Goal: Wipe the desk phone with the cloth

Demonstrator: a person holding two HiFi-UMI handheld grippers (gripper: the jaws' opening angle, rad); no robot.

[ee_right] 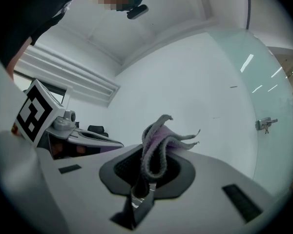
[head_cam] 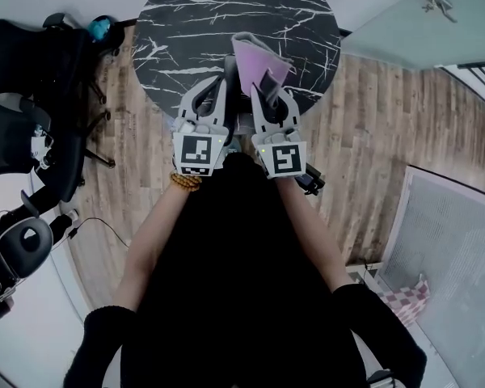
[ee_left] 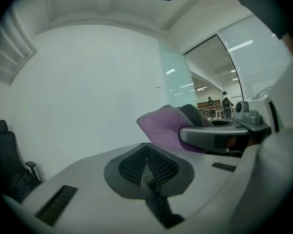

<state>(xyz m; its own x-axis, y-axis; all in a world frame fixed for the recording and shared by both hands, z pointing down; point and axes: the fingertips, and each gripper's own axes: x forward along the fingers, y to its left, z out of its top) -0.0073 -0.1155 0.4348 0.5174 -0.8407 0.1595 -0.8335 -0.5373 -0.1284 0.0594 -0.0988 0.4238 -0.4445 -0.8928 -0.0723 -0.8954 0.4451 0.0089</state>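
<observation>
Surface (head_cam: 186,31) of round black marble stands on plank floor (head_cam: 372,120). Two tools: left tool (head_cam: 223,78) pinched together, empty; right tool (head_cam: 265,86) clamps one purple cloth (head_cam: 255,55).

The round bench (head_cam: 226,14) in front of me has a black top veined with white like marble. Its near rim is hidden behind my left gripper (head_cam: 214,83), my right gripper (head_cam: 268,87) and the purple cloth (head_cam: 259,55), so I cannot tell what lies there. The bench stands on a wood-plank floor (head_cam: 364,120). On that floor to my left stand black office chairs (head_cam: 28,63), with a thin cable (head_cam: 105,221) beside them.
</observation>
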